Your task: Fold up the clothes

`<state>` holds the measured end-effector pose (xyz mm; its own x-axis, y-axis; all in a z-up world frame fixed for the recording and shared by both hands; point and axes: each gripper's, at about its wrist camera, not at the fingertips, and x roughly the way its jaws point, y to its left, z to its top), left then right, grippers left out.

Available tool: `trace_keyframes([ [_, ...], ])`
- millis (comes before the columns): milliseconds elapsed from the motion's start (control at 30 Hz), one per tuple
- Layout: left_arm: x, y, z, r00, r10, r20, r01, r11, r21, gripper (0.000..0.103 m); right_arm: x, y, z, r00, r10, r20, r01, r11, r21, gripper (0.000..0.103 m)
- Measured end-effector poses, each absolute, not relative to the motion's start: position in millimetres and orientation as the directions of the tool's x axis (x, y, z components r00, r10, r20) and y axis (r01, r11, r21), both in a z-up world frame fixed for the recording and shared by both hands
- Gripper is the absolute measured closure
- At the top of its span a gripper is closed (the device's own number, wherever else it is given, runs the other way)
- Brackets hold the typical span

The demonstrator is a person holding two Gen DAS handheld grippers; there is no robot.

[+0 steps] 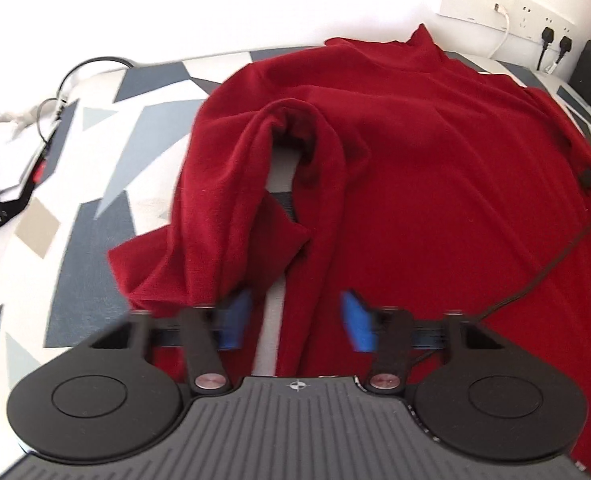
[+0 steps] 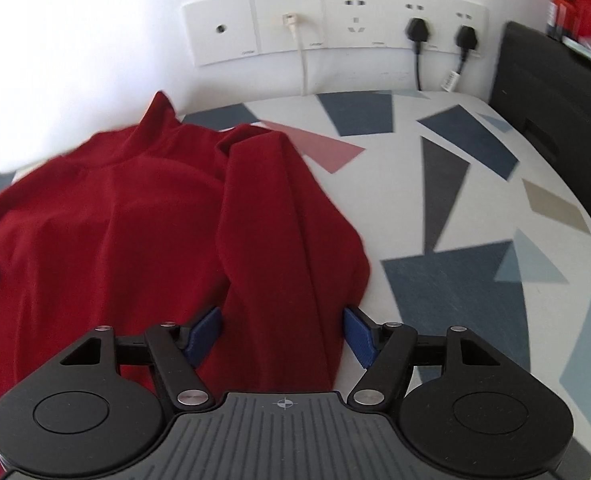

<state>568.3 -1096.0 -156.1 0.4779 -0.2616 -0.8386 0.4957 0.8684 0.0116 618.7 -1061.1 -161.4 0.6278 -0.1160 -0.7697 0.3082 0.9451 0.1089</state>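
Note:
A dark red sweater (image 1: 435,168) lies spread on the patterned tabletop, its collar (image 2: 157,114) toward the wall. In the left wrist view its left sleeve (image 1: 231,200) is bunched and looped back over the body. My left gripper (image 1: 295,322) is open low over the hem, and the blue left pad (image 1: 235,320) touches the sleeve's end. In the right wrist view the other sleeve (image 2: 279,220) lies folded lengthwise along the sweater's right side. My right gripper (image 2: 283,332) is open, with this sleeve's lower part lying between the blue pads (image 2: 357,336).
The table (image 2: 455,240) has a white cover with grey and blue shapes. A socket strip (image 2: 335,24) with plugged cables is on the wall behind. A black box (image 2: 555,120) stands at right. A black device with cables (image 1: 11,200) sits at left. A black cable (image 1: 535,280) crosses the sweater.

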Motion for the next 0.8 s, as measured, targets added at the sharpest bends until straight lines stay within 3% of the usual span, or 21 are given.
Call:
trace_keyframes([
  [33, 568, -1091, -155, 0.448, -0.286, -0.847, 0.505, 0.863, -0.024, 0.091, 620, -1059, -162, 0.626, -0.127, -0.769, 0.3, 0.95, 0.087, 0.064],
  [133, 569, -1079, -153, 0.416, -0.307, -0.856, 0.49, 0.868, -0.073, 0.095, 618, -1061, -161, 0.632, -0.113, -0.767, 0.281, 0.955, 0.091, 0.087],
  [200, 564, -1071, -153, 0.398, -0.319, -0.86, 0.482, 0.871, -0.1, 0.096, 613, -1065, -158, 0.632, -0.106, -0.768, 0.282, 0.954, 0.101, 0.091],
  [433, 530, -1058, -151, 0.322, -0.37, -0.872, 0.506, 0.845, -0.171, 0.097, 588, -1087, -152, 0.604, -0.078, -0.793, 0.309, 0.94, 0.143, 0.093],
  [667, 499, -1069, -145, 0.203, -0.452, -0.869, 0.575, 0.773, -0.267, 0.097, 567, -1115, -150, 0.554, -0.155, -0.818, 0.405, 0.909, 0.103, 0.093],
  [733, 505, -1075, -143, 0.201, -0.429, -0.881, 0.584, 0.774, -0.244, 0.091, 562, -1123, -149, 0.543, -0.169, -0.822, 0.427, 0.899, 0.097, 0.088],
  [800, 516, -1075, -139, 0.225, -0.413, -0.883, 0.553, 0.8, -0.233, 0.074, 563, -1121, -141, 0.566, -0.172, -0.806, 0.416, 0.904, 0.099, 0.081],
])
